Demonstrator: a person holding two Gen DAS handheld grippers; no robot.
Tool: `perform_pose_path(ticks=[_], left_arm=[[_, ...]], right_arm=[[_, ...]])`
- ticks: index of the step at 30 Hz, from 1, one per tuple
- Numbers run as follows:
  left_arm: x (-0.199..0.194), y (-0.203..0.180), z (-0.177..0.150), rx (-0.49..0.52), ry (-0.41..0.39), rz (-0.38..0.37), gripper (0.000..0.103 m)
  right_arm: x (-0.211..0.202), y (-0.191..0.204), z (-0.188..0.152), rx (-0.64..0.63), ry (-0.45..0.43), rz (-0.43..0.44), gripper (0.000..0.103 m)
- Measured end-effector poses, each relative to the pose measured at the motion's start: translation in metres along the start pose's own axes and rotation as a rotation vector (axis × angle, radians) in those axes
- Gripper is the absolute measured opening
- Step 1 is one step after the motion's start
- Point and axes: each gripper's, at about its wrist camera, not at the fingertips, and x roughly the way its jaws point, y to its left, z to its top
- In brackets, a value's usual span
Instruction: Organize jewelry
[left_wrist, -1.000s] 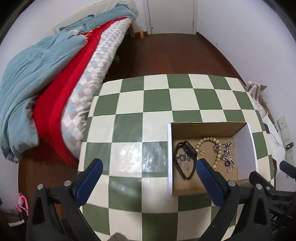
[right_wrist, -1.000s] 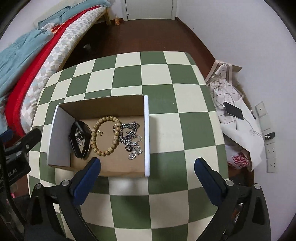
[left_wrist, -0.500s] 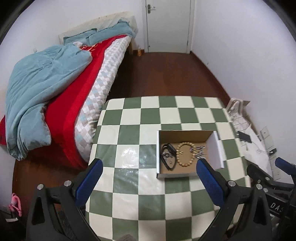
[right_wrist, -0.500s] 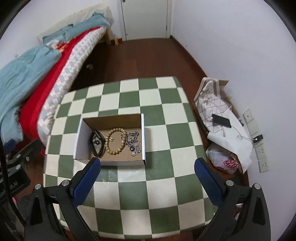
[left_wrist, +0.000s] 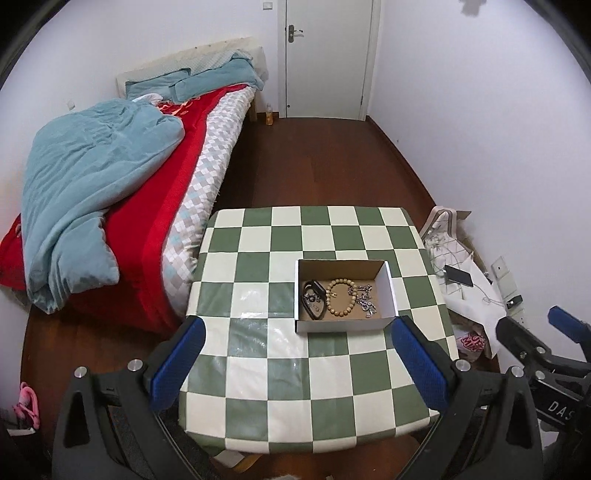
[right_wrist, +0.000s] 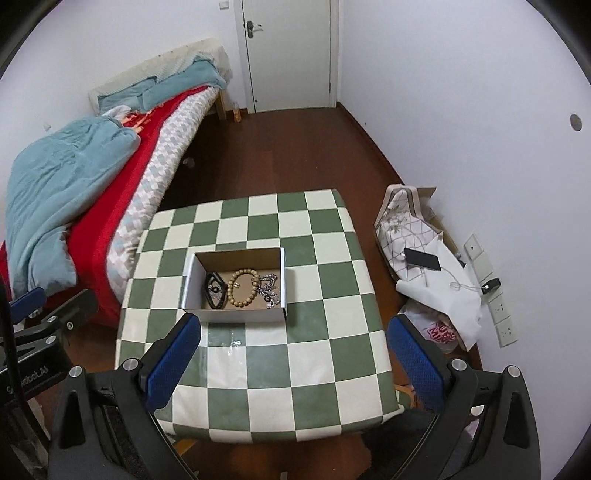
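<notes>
Left wrist: box (left_wrist: 345, 295) now farther below

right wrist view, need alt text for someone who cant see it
An open cardboard box on a green-and-white checkered table holds a black bracelet, a wooden bead bracelet and silver chains. The open right gripper hovers above, empty.

You could read only fragments. In your left wrist view, the white letters "DAS" stood on the black body of the right gripper (left_wrist: 565, 328), cut off at the frame's right edge. In your right wrist view, "bot.AI" stood on the black body of the left gripper (right_wrist: 26, 301). A bag (right_wrist: 439, 332) on the floor beside the table's right edge carried red lettering, too small to read.
</notes>
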Motion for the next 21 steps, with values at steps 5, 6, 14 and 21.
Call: perform_pose_path(ticks=[5,6,14,21], left_arm=[[-0.024,0.001,0.002,-0.009,-0.014,-0.005,0.103],[-0.027,0.002,0.003,-0.013,-0.016,-0.001,0.103],[-0.04,0.004,0.011,-0.034,-0.023,0.042,0.103],[-0.038,0.0,0.011,-0.03,-0.021,0.051,0.103]], right_arm=[[-0.03,-0.001,0.002,-0.008,-0.015,-0.013,0.103],[-0.036,-0.001,0.003,-0.012,-0.019,-0.015,0.103],[-0.059,0.0,0.018,-0.032,-0.046,-0.024,0.103],[-0.056,0.003,0.028,-0.036,-0.043,-0.017,0.103]])
